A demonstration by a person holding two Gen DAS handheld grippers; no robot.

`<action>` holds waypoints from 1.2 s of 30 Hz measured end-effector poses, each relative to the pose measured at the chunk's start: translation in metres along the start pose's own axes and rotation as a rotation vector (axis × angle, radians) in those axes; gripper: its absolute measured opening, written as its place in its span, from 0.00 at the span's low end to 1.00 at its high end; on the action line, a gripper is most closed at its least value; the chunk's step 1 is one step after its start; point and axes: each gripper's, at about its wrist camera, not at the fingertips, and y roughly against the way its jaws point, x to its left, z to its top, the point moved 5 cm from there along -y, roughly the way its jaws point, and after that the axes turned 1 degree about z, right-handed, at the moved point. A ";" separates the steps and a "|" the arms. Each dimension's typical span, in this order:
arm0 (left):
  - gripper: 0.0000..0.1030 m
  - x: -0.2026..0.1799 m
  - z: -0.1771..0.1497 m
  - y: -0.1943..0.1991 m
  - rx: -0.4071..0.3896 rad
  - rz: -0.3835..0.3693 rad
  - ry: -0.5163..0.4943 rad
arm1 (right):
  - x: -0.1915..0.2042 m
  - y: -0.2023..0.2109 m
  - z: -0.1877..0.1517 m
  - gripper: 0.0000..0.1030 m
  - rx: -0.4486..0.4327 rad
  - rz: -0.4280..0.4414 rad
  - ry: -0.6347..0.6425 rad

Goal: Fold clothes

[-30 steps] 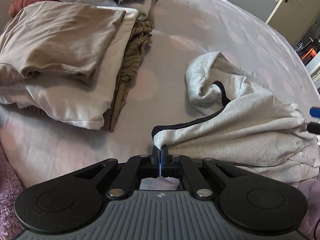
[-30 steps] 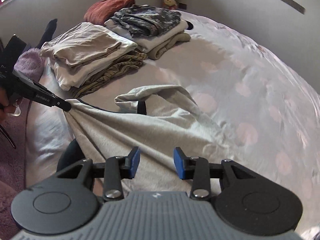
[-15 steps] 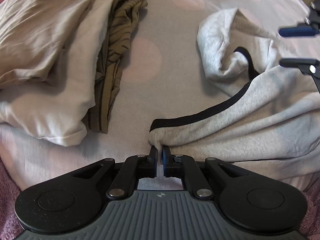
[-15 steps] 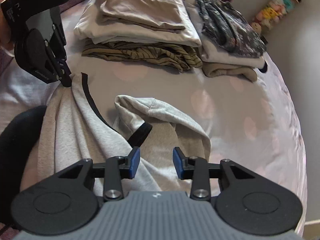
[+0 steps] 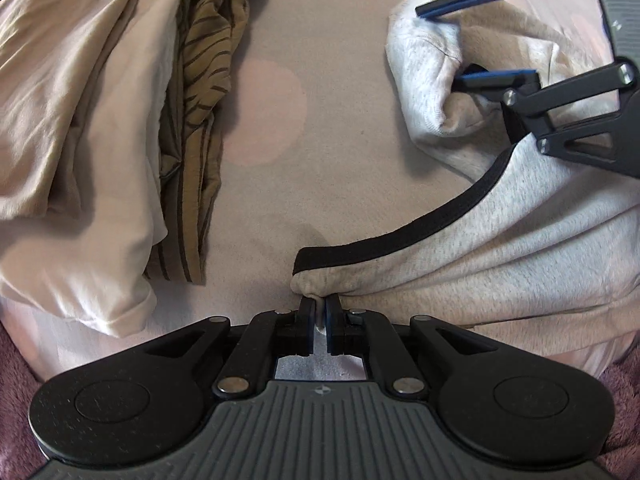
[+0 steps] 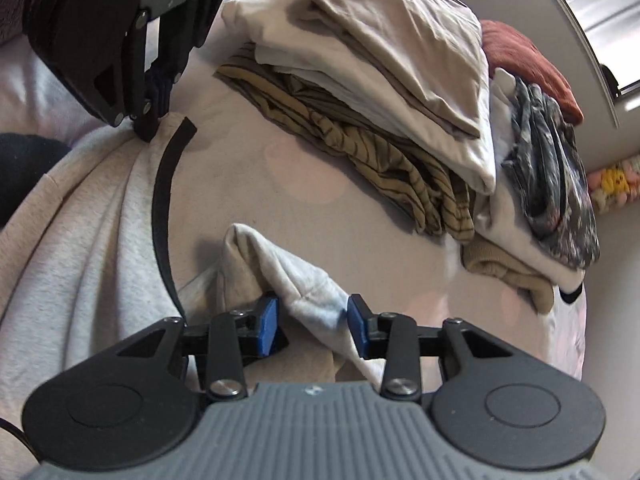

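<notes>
Two stacks of folded clothes (image 5: 92,128) sit at the left of the bed (image 5: 320,128). Beside them, the left gripper (image 5: 319,312) is clamped on the grey sweatshirt (image 5: 500,248) at its black-trimmed edge. Further right, the right gripper (image 6: 312,322) stands apart, straddling a raised fold.

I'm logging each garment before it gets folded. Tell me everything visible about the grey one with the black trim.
The grey garment looks like soft heathered fleece with a black band along one curved edge. It lies crumpled and unfolded on the dotted bedsheet, apart from the folded stack. The left claw is shut on its corner beside the band's end. The right claw is open, with a raised fold of the fabric between its blue pads.
</notes>
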 end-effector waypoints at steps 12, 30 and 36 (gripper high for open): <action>0.01 -0.001 -0.021 0.027 -0.172 0.035 0.009 | -0.033 0.040 -0.011 0.09 0.099 -0.216 -0.194; 0.00 -0.031 0.048 0.265 -0.905 0.084 0.038 | -0.077 0.322 -0.033 0.08 0.127 -1.008 -0.483; 0.00 -0.031 0.029 0.358 -1.153 0.132 0.049 | -0.068 0.408 -0.009 0.08 0.040 -1.179 -0.571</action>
